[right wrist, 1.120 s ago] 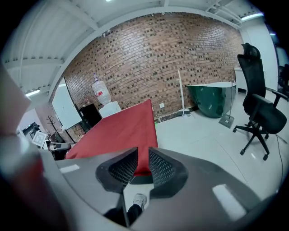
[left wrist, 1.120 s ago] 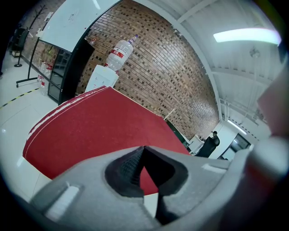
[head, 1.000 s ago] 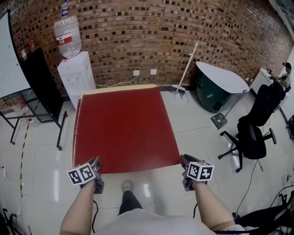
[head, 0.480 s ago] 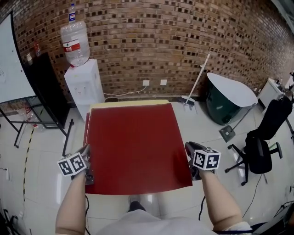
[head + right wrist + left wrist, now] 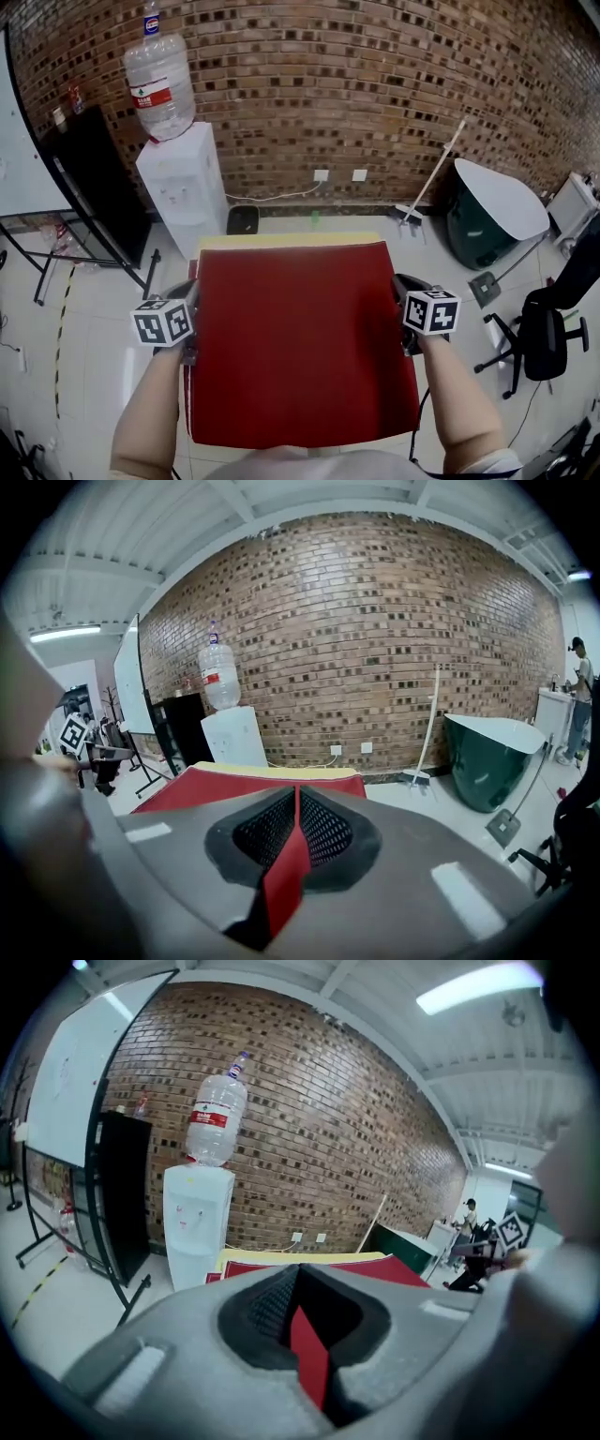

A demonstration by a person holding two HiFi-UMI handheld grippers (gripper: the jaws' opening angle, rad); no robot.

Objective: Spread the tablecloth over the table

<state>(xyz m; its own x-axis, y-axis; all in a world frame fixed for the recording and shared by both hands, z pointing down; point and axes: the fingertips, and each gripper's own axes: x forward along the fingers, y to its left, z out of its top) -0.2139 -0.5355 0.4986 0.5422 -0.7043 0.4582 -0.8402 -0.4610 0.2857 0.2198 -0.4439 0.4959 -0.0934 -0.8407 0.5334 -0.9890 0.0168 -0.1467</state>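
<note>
The red tablecloth [image 5: 300,347] lies spread over the table, whose pale yellow far edge [image 5: 281,241] shows beyond it. My left gripper [image 5: 192,323] is at the cloth's left edge and my right gripper [image 5: 401,319] at its right edge. In the left gripper view, the left gripper [image 5: 298,1286] is shut on a strip of the red tablecloth [image 5: 307,1354]. The right gripper [image 5: 297,803] has just been closing its jaws. Its pads now pinch a fold of the red tablecloth [image 5: 284,874].
A white water dispenser [image 5: 183,187] and a black cabinet [image 5: 98,178] stand at the back left by the brick wall. A broom [image 5: 433,169], a green tub with a white lid [image 5: 492,216] and a black office chair [image 5: 553,337] are to the right. A person [image 5: 578,696] stands far right.
Both grippers have moved forward toward the brick wall, from the cloth's near corners to its side edges, and risen. The view has shifted forward, and the cloth now reaches my body.
</note>
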